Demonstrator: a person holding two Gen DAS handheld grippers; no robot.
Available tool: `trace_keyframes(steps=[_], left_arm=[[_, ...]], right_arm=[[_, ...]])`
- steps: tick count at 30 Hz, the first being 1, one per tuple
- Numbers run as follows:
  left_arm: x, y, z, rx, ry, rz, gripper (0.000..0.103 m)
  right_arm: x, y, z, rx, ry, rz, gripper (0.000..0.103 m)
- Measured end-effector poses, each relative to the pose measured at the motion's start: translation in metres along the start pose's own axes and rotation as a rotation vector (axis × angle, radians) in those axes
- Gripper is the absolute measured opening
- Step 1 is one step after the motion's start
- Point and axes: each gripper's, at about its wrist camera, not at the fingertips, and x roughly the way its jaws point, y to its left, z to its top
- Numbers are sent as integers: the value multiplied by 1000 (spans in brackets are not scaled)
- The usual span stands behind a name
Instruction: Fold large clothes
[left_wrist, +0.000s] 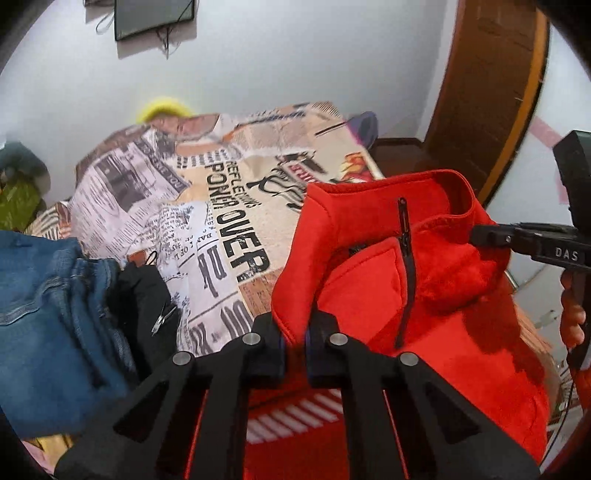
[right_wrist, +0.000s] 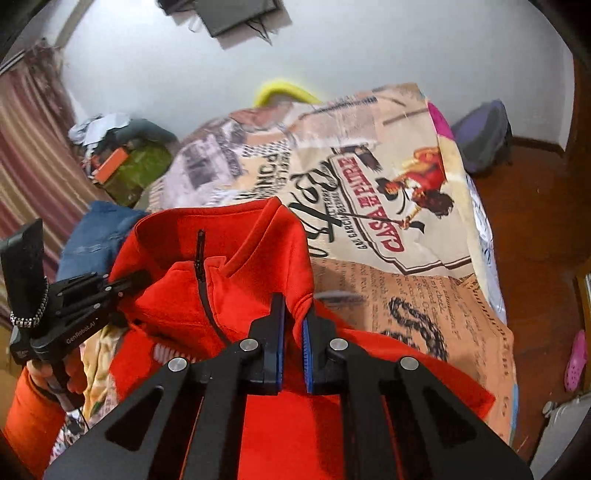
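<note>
Newsprint bedspread beneath red zip fleece, lifted, both grippers' fingers pinching shoulders.

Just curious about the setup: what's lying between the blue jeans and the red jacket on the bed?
In the left wrist view, a black garment beside the jeans, then bare printed bedcover up to the red jacket.

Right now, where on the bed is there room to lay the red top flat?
The printed bedspread is bare between the jeans and the red top, and back toward the wall. The near left is crowded with jeans and a black garment.
</note>
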Motion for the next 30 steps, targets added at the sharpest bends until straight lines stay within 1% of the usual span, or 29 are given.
trace_keyframes(steps=[4, 9, 14, 19, 21, 27, 30], left_arm=[[-33, -7, -19, -4, -13, -23, 6], [-66, -18, -49, 23, -21, -2, 6], [-83, -29, -80, 26, -13, 11, 6], [-91, -36, -106, 19, -1, -2, 6], [-92, -38, -118, 10, 11, -21, 7], [-85, -44, -156, 5, 71, -45, 11], [-79, -43, -176, -14, 117, -47, 14]], right_arm=[[-29, 23, -17, -66, -26, 1, 7], [-51, 42, -44, -98, -33, 20, 7], [-63, 55, -74, -130, -25, 16, 7], [-67, 59, -102, -137, 1, 5, 7], [-68, 59, -113, -138, 8, 1, 7], [-58, 53, -148, -114, 69, -9, 7], [-52, 50, -164, -109, 105, -18, 10]])
